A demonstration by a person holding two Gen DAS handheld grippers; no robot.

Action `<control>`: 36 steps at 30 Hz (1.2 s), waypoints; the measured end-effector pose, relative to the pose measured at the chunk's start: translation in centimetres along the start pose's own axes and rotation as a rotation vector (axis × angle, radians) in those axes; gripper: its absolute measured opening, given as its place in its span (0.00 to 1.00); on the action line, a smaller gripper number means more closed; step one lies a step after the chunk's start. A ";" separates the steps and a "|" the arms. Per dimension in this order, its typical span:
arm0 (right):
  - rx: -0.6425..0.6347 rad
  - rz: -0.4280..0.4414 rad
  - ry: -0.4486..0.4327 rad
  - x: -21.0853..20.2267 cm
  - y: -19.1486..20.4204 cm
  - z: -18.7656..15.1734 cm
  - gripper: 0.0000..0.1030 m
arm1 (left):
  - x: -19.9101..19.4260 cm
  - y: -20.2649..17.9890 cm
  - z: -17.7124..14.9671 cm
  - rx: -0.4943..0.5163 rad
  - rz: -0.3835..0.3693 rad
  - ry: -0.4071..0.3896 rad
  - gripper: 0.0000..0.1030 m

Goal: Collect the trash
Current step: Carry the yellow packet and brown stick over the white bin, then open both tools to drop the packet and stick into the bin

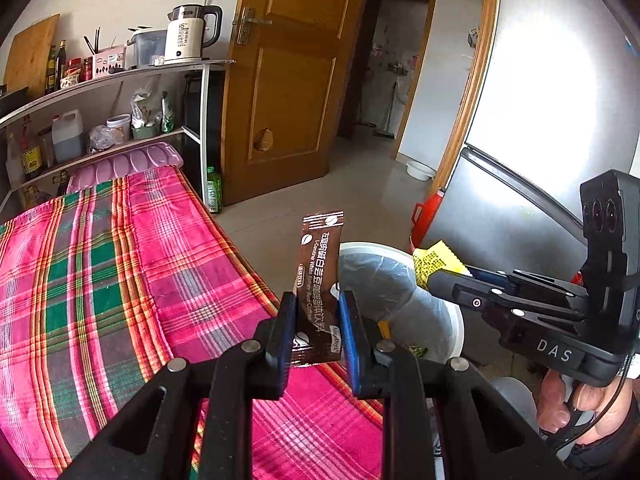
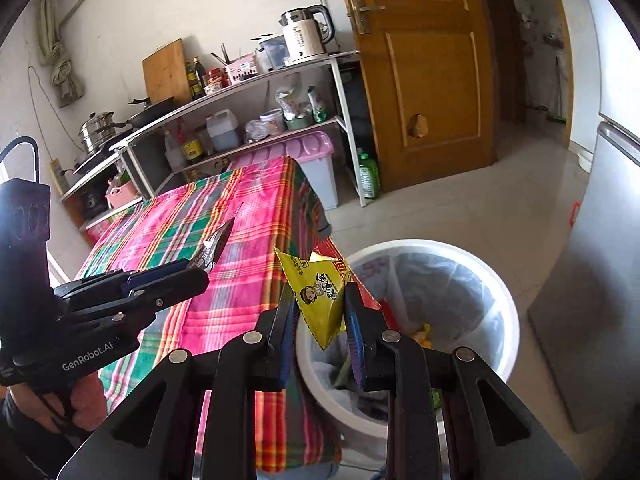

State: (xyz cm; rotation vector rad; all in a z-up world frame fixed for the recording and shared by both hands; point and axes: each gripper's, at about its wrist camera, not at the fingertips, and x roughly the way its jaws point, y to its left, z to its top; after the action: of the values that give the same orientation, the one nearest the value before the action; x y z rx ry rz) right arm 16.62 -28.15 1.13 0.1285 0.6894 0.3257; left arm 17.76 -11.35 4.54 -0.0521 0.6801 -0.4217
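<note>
While held over the table edge, both tools pinched on wrappers:
Far-left wall: cutting board [image 2: 167, 70] leaning upright, steamer pot [image 2: 97, 128] and pan on a stove beside it
Shelf rack [image 1: 120, 76]: bottles, jars and a white kettle [image 1: 188, 32] on top, oil jug and bags on the lower tier
Table: covered with a pink, green and orange plaid cloth [image 1: 100, 264], lilac-lidded bin [image 2: 316, 160] just beyond its far end
Left gripper [image 1: 316, 320]: fingers narrowed on a brown coffee sachet [image 1: 318, 276], standing upright above the cloth's right edge, just beside the bucket
Green bottle [image 1: 214, 190]: on the floor next to the rack leg
Door [image 1: 288, 80]: brown wood, swung open, hallway behind
Trash bucket [image 2: 505, 309]: white, lined with clear plastic, on the floor touching the table side, scraps inside
Right gripper [image 2: 320, 312]: fingers clamped on a yellow snack wrapper [image 2: 320, 300], held over the bucket's near-left rim
Fridge [image 1: 552, 120]: silver, far right, red container [image 1: 428, 216] at its foot
</note>
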 end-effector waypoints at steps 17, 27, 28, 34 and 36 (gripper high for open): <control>0.072 -0.039 0.033 0.8 -3.8 -1.1 0.23 | 4.1 -2.4 -0.6 0.021 -0.046 0.068 0.22; 0.104 -0.055 0.080 2.8 -5.7 -2.0 0.23 | 7.2 -2.8 -0.9 0.015 -0.051 0.122 0.22; 0.106 -0.057 0.084 3.0 -5.8 -2.1 0.23 | 7.5 -2.9 -1.0 0.015 -0.052 0.128 0.22; 0.122 -0.073 0.116 4.3 -6.9 -2.6 0.24 | 9.0 -3.2 -1.3 0.014 -0.052 0.160 0.23; 0.123 -0.079 0.122 4.6 -7.1 -2.7 0.24 | 9.5 -3.1 -1.3 0.011 -0.049 0.171 0.23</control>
State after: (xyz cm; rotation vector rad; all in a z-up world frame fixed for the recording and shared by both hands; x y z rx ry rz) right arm 19.97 -33.30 -5.31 0.1989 0.8330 0.2171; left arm 22.47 -17.83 -1.58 -0.0228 0.8462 -0.4804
